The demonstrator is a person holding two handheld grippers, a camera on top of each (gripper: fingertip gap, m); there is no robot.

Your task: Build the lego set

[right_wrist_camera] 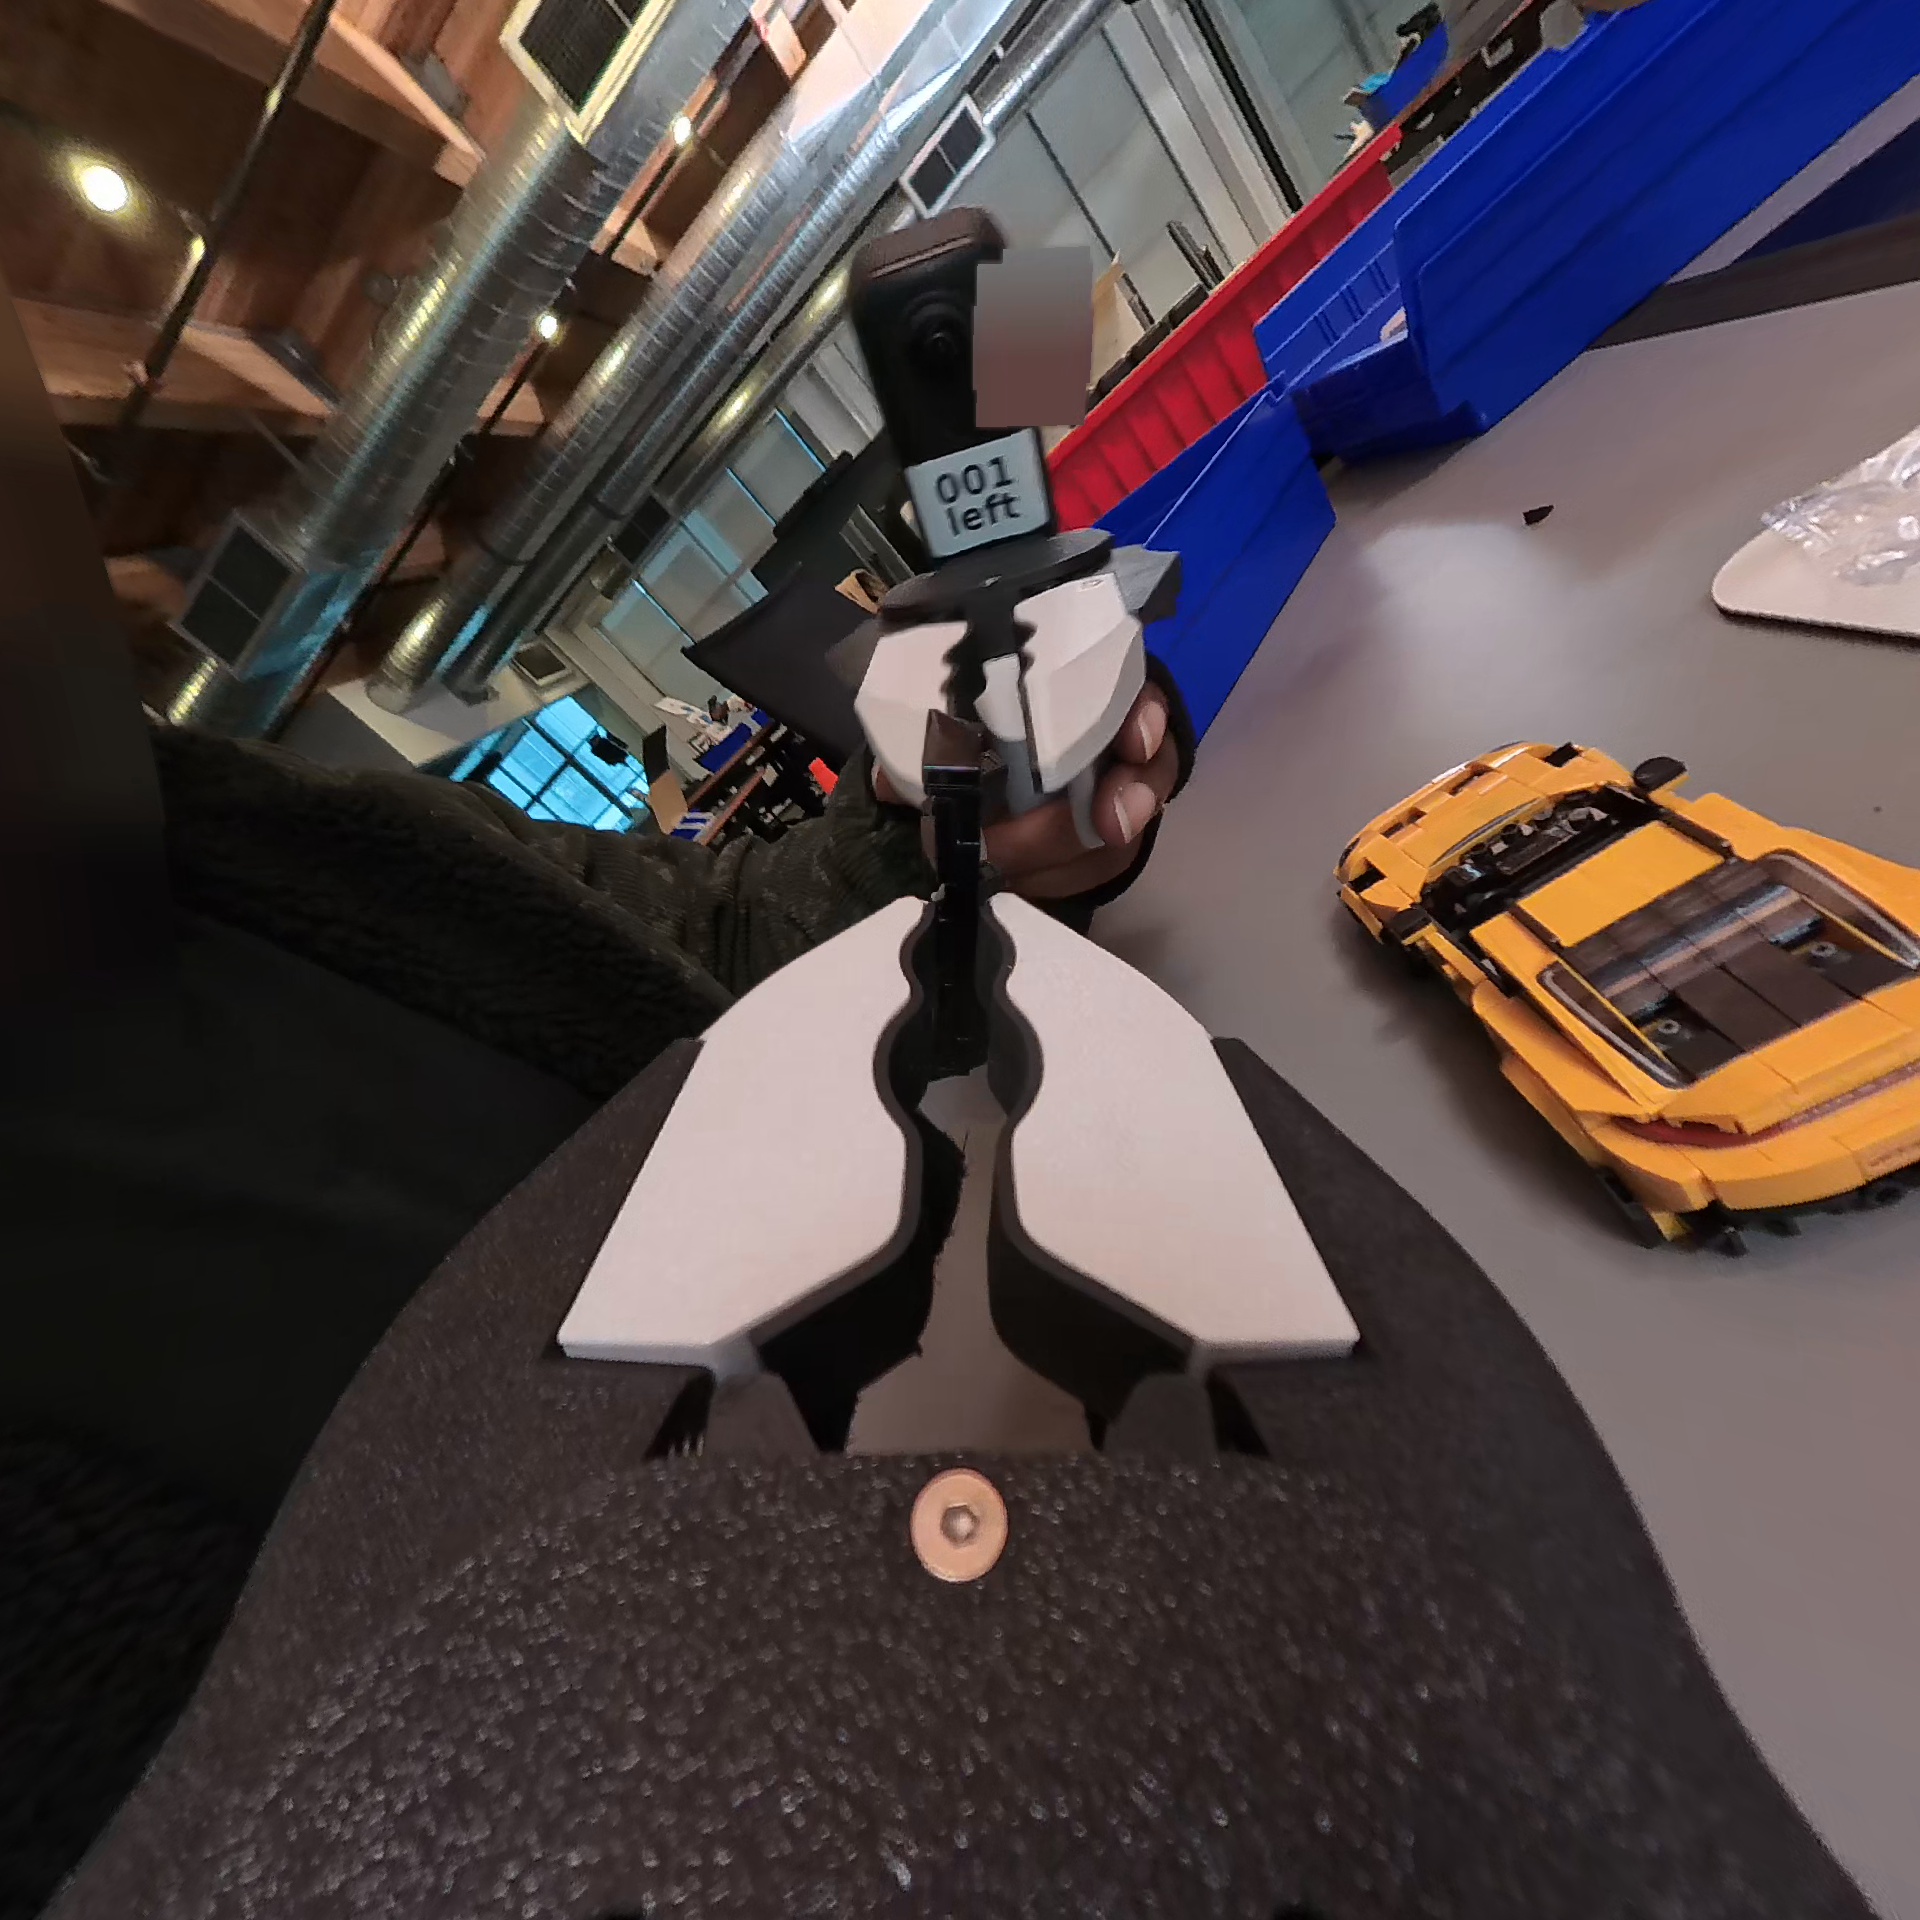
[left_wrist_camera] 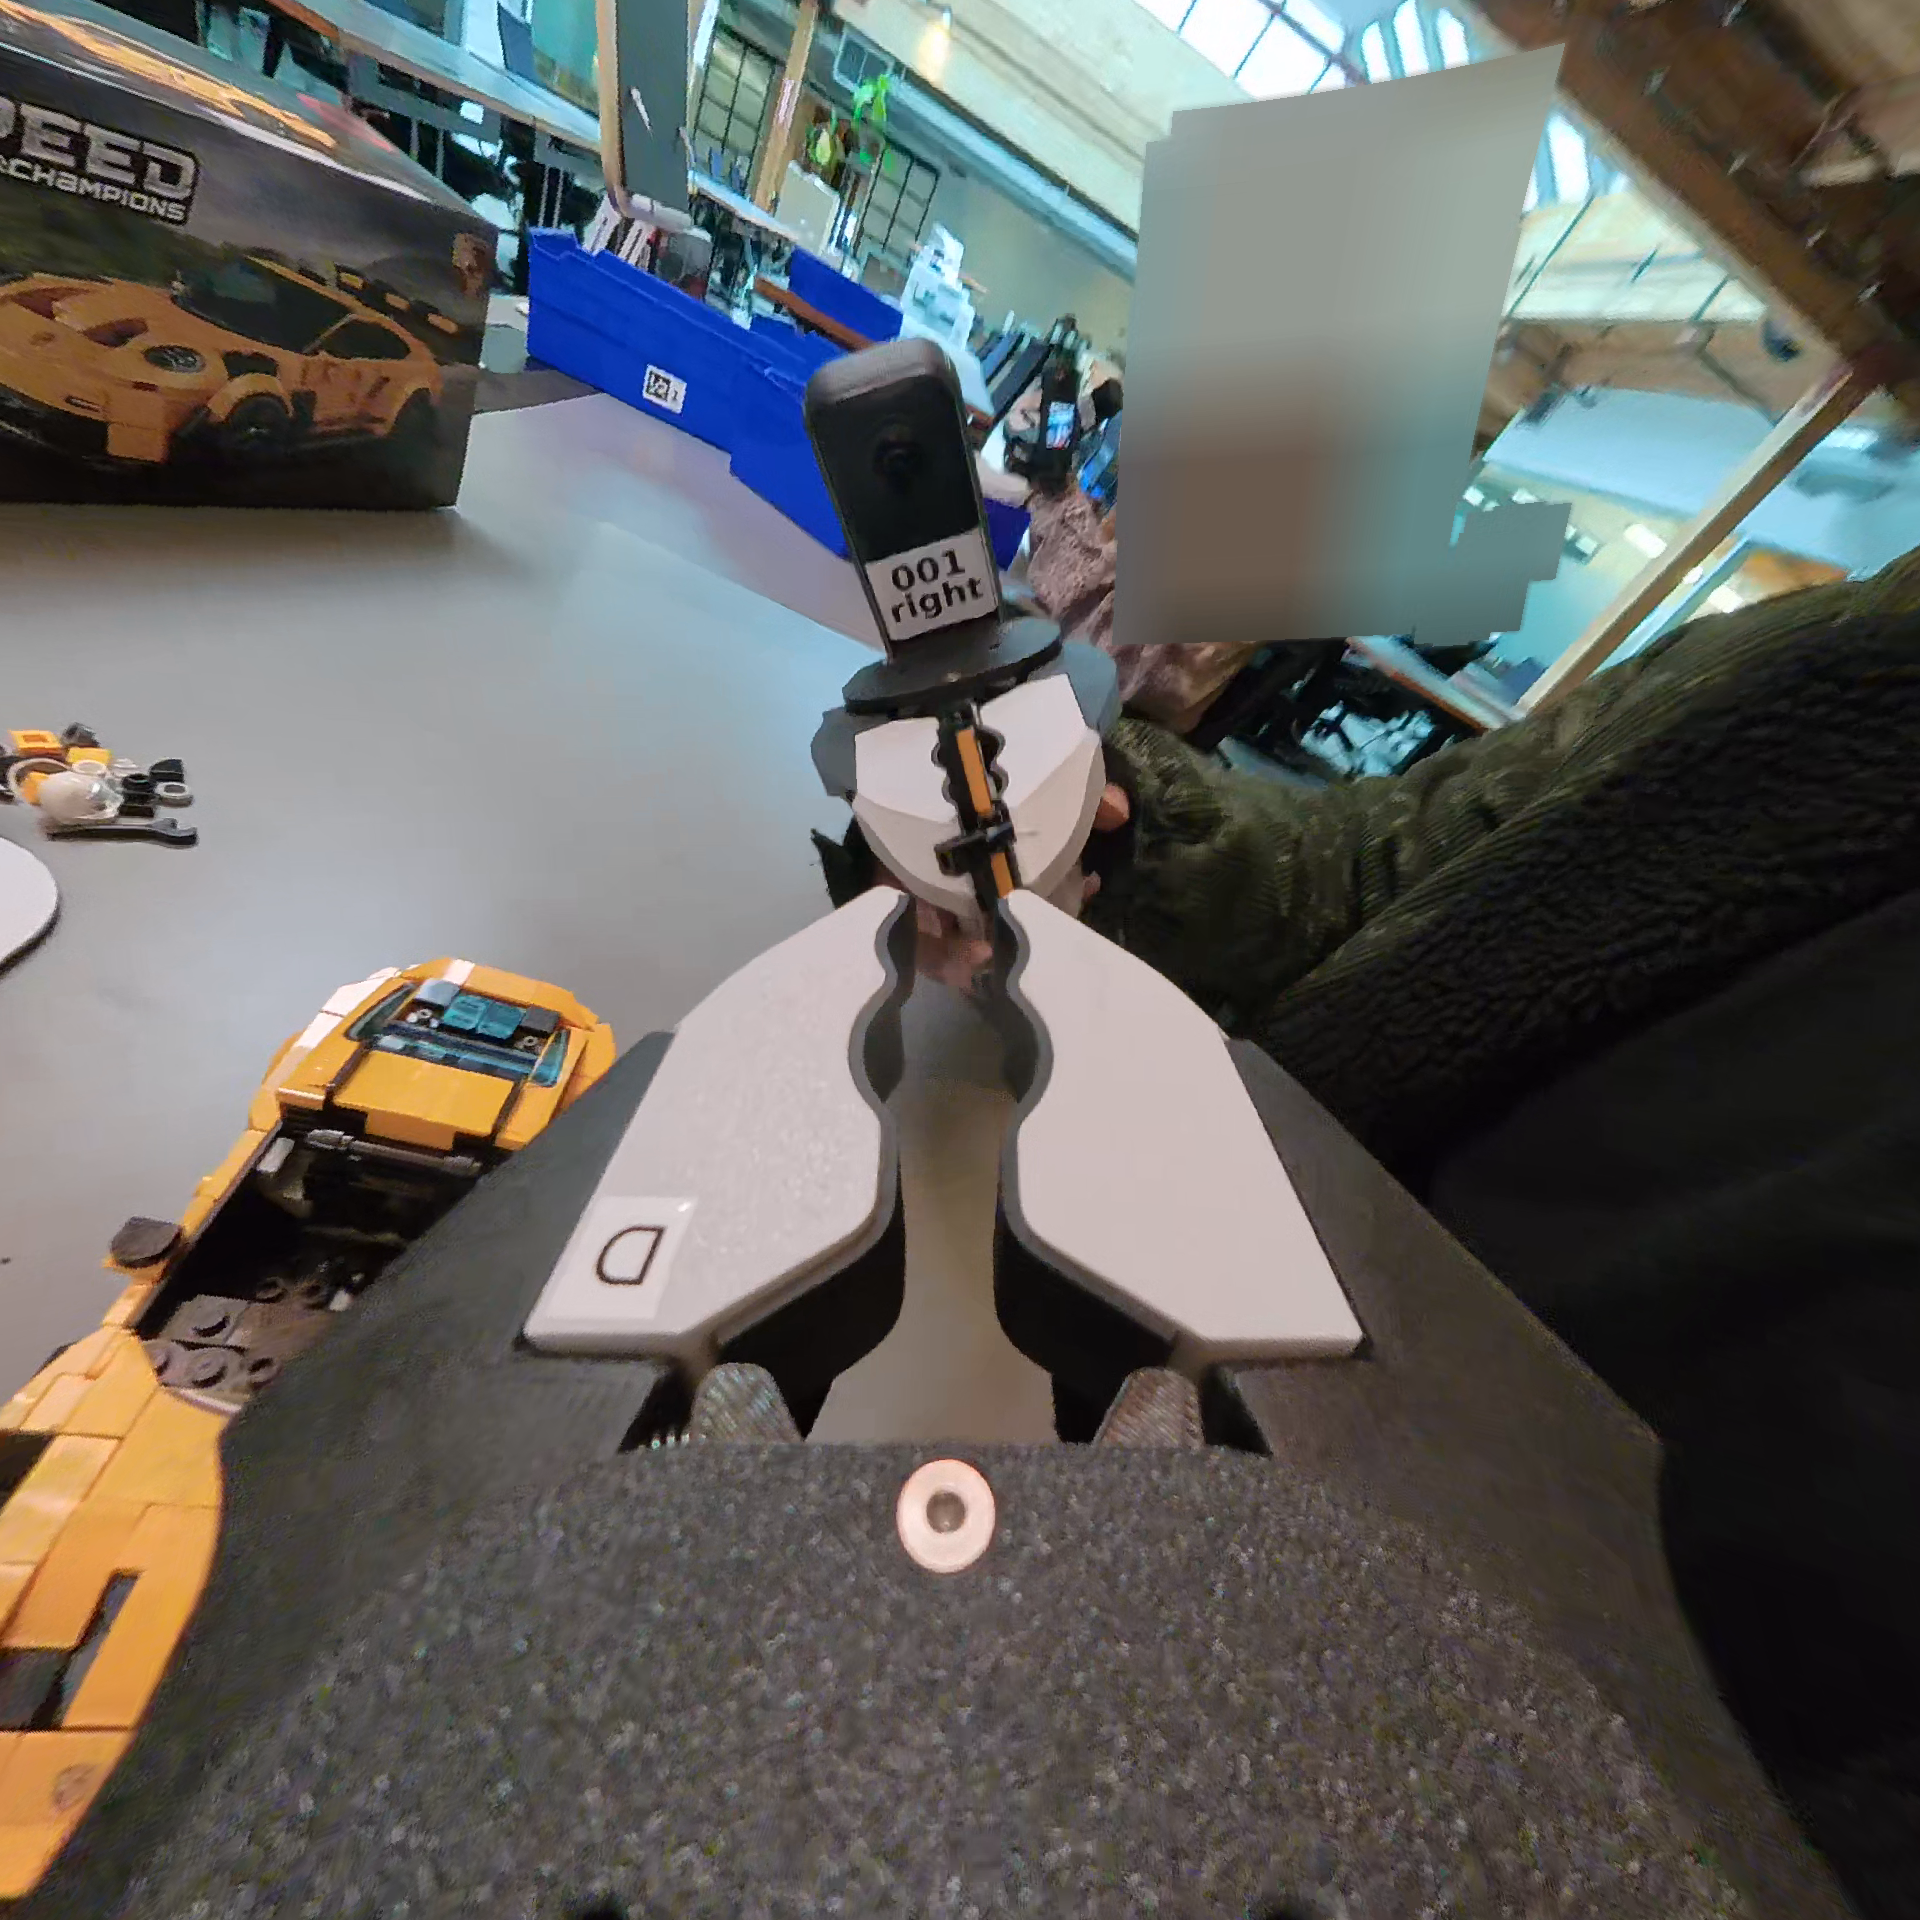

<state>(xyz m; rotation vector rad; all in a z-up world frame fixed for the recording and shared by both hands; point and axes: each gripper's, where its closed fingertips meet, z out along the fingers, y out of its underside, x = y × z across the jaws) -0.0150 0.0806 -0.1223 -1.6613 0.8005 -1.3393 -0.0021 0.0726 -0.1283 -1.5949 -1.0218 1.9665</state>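
I judge this a mid-air join: I'd keep both ends of the black-and-yellow strip assembly (left_wrist_camera: 980, 821) aligned and press straight, without twisting. My right hand-held gripper (right_wrist_camera: 958, 940) is closed on the strip's near end. The left hand-held gripper (left_wrist_camera: 951, 920) is nearly closed, its tips meeting the strip's other end. The yellow lego car (right_wrist_camera: 1662, 987) sits on the counter (left_wrist_camera: 520, 727), apart.
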